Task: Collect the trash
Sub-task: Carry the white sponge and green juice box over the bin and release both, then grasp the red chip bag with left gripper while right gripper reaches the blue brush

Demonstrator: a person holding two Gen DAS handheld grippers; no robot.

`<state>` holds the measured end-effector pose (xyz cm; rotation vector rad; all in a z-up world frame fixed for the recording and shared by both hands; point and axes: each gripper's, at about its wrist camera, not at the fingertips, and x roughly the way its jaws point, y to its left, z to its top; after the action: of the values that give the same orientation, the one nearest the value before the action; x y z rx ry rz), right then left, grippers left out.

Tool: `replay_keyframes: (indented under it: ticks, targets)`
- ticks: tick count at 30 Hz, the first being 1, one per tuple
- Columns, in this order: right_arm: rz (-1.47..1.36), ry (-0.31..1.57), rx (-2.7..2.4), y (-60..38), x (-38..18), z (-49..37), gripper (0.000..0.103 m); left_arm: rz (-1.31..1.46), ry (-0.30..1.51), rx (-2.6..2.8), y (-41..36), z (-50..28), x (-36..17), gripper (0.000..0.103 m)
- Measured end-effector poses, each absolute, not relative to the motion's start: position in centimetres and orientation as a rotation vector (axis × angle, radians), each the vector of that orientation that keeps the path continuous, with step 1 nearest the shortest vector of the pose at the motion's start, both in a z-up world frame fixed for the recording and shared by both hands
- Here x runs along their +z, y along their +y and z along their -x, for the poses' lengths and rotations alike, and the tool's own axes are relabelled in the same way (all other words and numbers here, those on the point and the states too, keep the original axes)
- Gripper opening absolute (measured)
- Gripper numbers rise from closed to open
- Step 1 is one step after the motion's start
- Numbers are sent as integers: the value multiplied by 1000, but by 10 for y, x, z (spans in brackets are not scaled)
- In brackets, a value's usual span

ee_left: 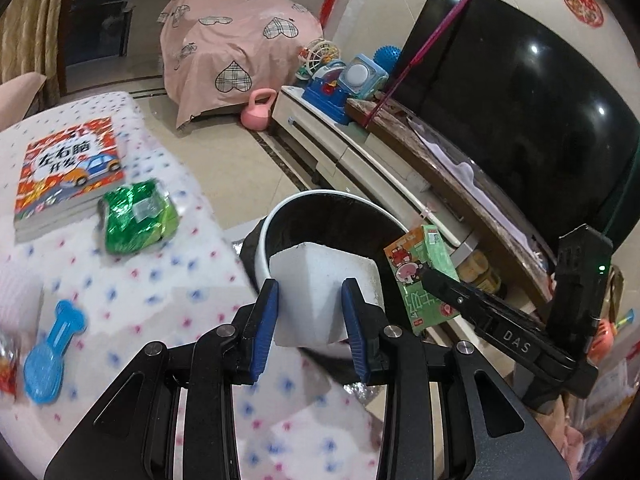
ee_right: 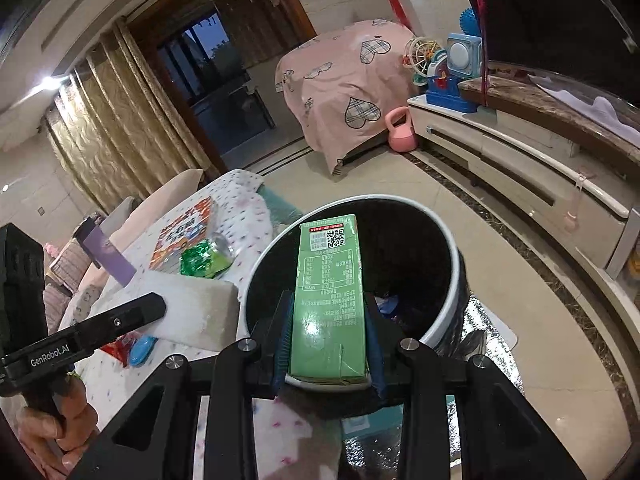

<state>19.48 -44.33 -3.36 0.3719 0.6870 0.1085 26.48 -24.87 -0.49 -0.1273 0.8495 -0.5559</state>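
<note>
Tiled living-room floor (ee_right: 360, 184) carries a white-rimmed trash bin (ee_left: 280, 216) with a black liner, standing just beside a surface (ee_left: 168, 280) covered in a dotted cloth. Above the bin's near rim, the left hand-held gripper (ee_left: 310, 312) is clamped on a white foam block (ee_left: 324, 280), blue pads pressing both sides. To the right of that block, over the bin opening, the right hand-held gripper (ee_right: 330, 344) is closed on a green drink carton (ee_right: 330, 288). On the surface left of the bin lie a crumpled green wrapper (ee_left: 138, 216), a children's book (ee_left: 68, 172) and a blue plastic toy (ee_left: 52, 356).
</note>
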Motion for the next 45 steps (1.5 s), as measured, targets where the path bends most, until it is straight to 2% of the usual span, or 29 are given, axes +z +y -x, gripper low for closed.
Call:
replay_keyframes:
  ticks: [13, 16, 20, 23, 25, 29, 31, 34, 45]
  targets:
    - [-355, 725, 92, -463, -39, -224, 32, 57, 914, -542, -283, -294, -24, 32]
    - [-356, 738, 93, -464, -42, -230, 33, 53, 932, -540, -288, -298, -26, 35]
    - [-362, 748, 82, -467, -45, -235, 36, 50, 945, -543, -292, -299, -27, 46]
    - [-375, 738, 75, -469, -43, -233, 47, 67, 935, -536, -286, -293, -25, 64]
    - [-384, 721, 76, -470, -40, -228, 61, 87, 930, -539, -279, -289, -24, 64]
    - [-407, 676, 90, -468, -32, -213, 75, 119, 906, -529, -260, -274, -19, 66]
    - [-411, 650, 98, -464, -28, -204, 90, 131, 884, -511, -245, -261, -17, 67]
    - [-414, 612, 111, -452, -22, -190, 98, 154, 859, -492, -222, -243, -16, 68]
    - [-436, 610, 241, -380, -26, -163, 101, 232, 837, -375, -129, -189, -27, 68]
